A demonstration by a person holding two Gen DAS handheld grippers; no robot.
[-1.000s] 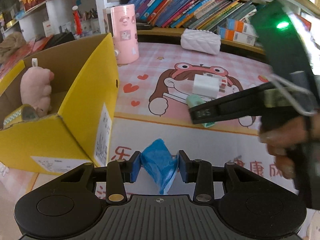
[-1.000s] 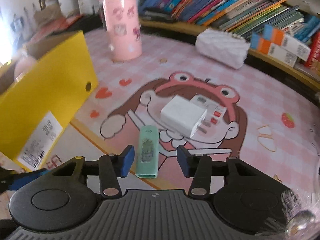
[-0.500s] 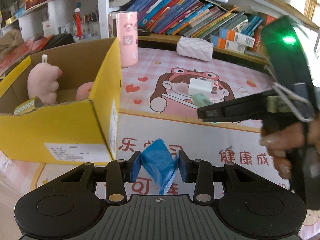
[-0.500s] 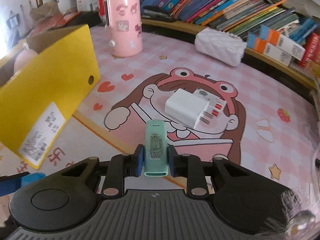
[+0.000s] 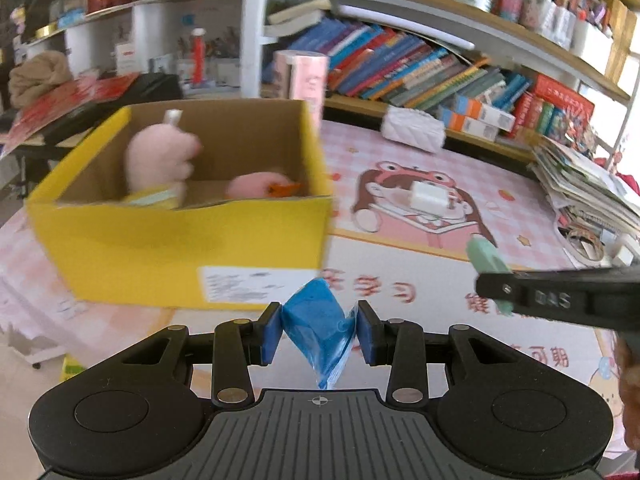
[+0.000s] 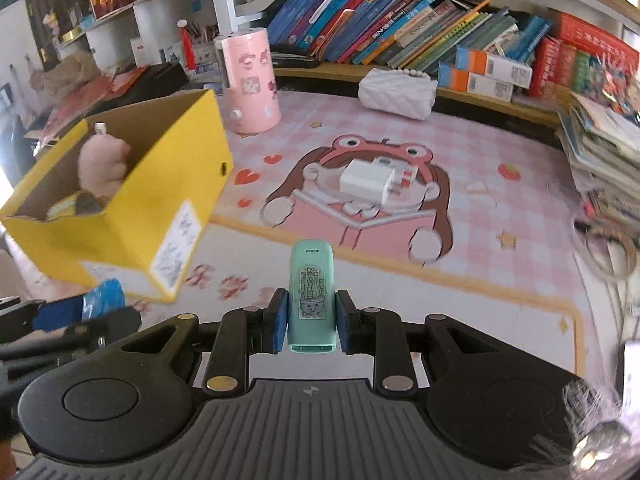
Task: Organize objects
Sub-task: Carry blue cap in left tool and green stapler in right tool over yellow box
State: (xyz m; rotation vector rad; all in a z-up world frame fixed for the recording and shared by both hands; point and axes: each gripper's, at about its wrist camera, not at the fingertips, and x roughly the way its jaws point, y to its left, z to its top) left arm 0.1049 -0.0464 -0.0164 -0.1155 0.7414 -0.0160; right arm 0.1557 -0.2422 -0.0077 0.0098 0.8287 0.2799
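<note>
Left gripper (image 5: pixel 318 330): jaws narrow, pads clamped on a crumpled blue packet (image 5: pixel 320 328), carried above the mat just before the yellow box (image 5: pixel 180 256). Right gripper (image 6: pixel 311 322): jaws narrow, gripping a mint-green case (image 6: pixel 311 296) with a cactus sticker, above the pink mat (image 6: pixel 500 264). White charger (image 6: pixel 366 182) lay on the mat, apart.

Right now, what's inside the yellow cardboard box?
In the yellow cardboard box: a pink plush toy, a second pink plush piece with an orange bit, something yellow-striped. The near wall hides the box floor.
</note>
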